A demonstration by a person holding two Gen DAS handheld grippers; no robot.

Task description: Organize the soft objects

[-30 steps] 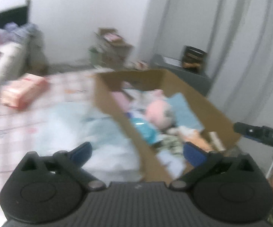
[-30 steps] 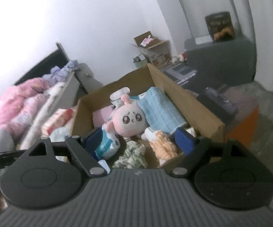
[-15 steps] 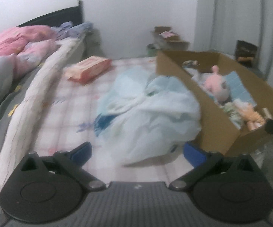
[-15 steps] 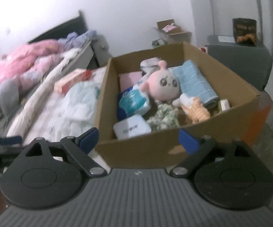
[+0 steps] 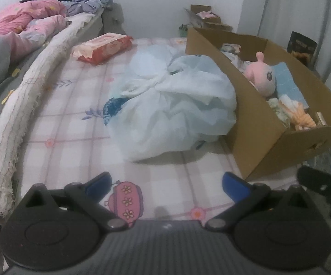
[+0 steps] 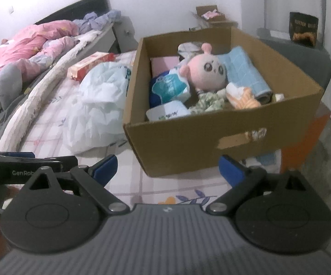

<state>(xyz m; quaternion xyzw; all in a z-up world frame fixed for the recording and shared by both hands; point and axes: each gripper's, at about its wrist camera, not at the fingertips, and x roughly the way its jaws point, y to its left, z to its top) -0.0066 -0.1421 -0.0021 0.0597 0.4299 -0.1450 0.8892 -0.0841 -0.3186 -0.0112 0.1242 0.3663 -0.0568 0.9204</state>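
Left tool (image 5: pixel 166 184) and right tool (image 6: pixel 167 168) both spread apart and empty above the bed (image 5: pixel 69 123), cardboard box (image 6: pixel 188 135) of soft things with pink plush (image 6: pixel 207 72) at the bed's right edge, crumpled white bag (image 5: pixel 174 105) touching its left wall, red wipes pack (image 5: pixel 103 48) toward the far edge.

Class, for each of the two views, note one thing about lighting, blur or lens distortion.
Left wrist view: fisheye bends the rolled blanket into an arc; the white bag casts a soft shadow on the bed. Right wrist view: the wall glares white at upper left; the cardboard box is fairly sharp, corners dark.
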